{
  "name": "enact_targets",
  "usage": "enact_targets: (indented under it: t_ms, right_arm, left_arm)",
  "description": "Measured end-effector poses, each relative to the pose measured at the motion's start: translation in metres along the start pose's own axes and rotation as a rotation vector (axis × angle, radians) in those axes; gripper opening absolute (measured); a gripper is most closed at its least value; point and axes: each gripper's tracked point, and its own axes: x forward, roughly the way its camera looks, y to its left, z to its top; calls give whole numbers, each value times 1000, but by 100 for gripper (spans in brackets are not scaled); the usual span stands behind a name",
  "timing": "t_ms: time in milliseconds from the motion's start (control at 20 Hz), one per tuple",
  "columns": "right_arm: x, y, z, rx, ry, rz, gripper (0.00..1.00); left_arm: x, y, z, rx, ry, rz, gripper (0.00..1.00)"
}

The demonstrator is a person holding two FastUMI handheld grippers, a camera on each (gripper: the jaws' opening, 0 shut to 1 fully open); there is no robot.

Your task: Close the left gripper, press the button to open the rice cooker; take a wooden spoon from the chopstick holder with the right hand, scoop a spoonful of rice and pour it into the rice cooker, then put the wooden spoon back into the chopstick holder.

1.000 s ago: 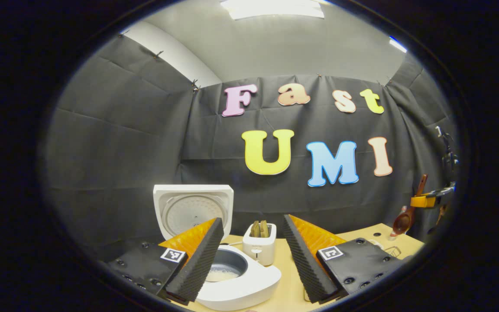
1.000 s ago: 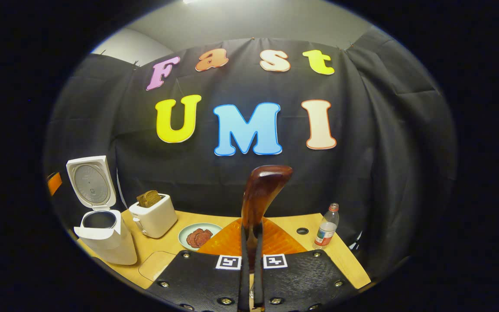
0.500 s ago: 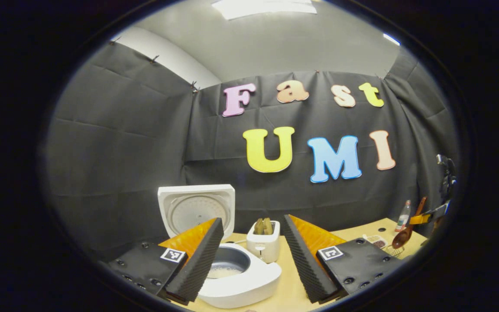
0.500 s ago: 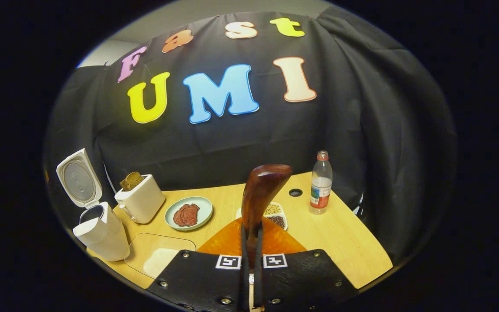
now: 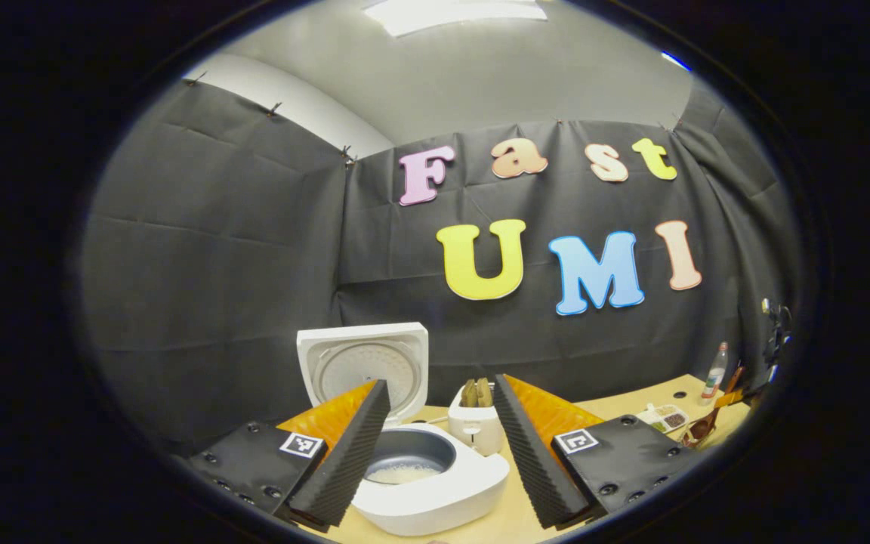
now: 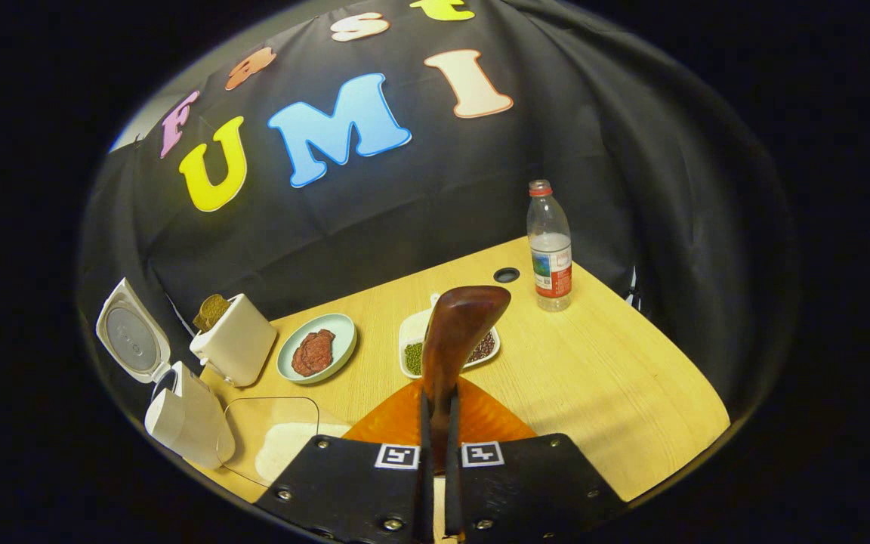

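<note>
My left gripper (image 5: 440, 384) is open and empty, hovering just in front of the white rice cooker (image 5: 435, 495). The cooker's lid (image 5: 363, 366) stands up, and a little rice lies in its pot (image 5: 405, 474). My right gripper (image 6: 439, 408) is shut on the handle of the dark wooden spoon (image 6: 461, 325), whose bowl points forward over the table. In the right gripper view the open rice cooker (image 6: 182, 415) stands at the far left. A clear container of rice (image 6: 276, 446) lies just left of my right gripper. Low at the far right of the left gripper view is the spoon (image 5: 707, 425).
On the wooden table (image 6: 616, 378) stand a white toaster (image 6: 235, 347) with bread, a green plate (image 6: 340, 332) with meat, a divided dish (image 6: 408, 332) of beans behind the spoon, and a water bottle (image 6: 550, 249) at the back right. The toaster (image 5: 473, 427) stands right of the cooker.
My right gripper has tipped downward and lowered with the spoon, bringing more of the table into view. The left gripper has drifted slightly; it stays open.
</note>
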Motion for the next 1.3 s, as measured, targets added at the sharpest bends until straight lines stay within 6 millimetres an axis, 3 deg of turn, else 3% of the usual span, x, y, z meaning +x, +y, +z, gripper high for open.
enact_targets:
  t_ms: [150, 250, 350, 450, 600, 750, 900, 1150, 1300]
  right_arm:
    - [-2, -3, 0, 23, -2, -7, 10]
    - [-8, -3, 10, 16, -27, -3, 21]
    - [-18, -6, 21, -16, -64, -15, 49]
    - [-27, -12, 35, -73, -111, -60, 100]
    - [-56, -16, 69, -190, -233, -139, 98]
    - [-86, -1, 101, -269, -337, -153, 98]
    - [-109, 15, 119, -263, -397, -134, 98]
    - [-127, 27, 123, -269, -441, -142, 97]
    - [-133, 30, 115, -275, -439, -158, 97]
  left_arm:
    - [2, -2, 1, 0, -2, -4, 99]
    - [6, -5, 2, -5, -6, -10, 99]
    - [10, -6, 5, -11, -12, -16, 99]
    - [15, -6, 5, -13, -16, -19, 99]
    - [27, -1, 6, -13, -16, -12, 99]
    - [45, 4, 10, -14, -19, 1, 99]
    - [66, 19, 16, -2, -24, 32, 99]
    - [114, 61, 32, 59, -28, 121, 92]
    - [148, 87, 43, 53, -23, 144, 95]
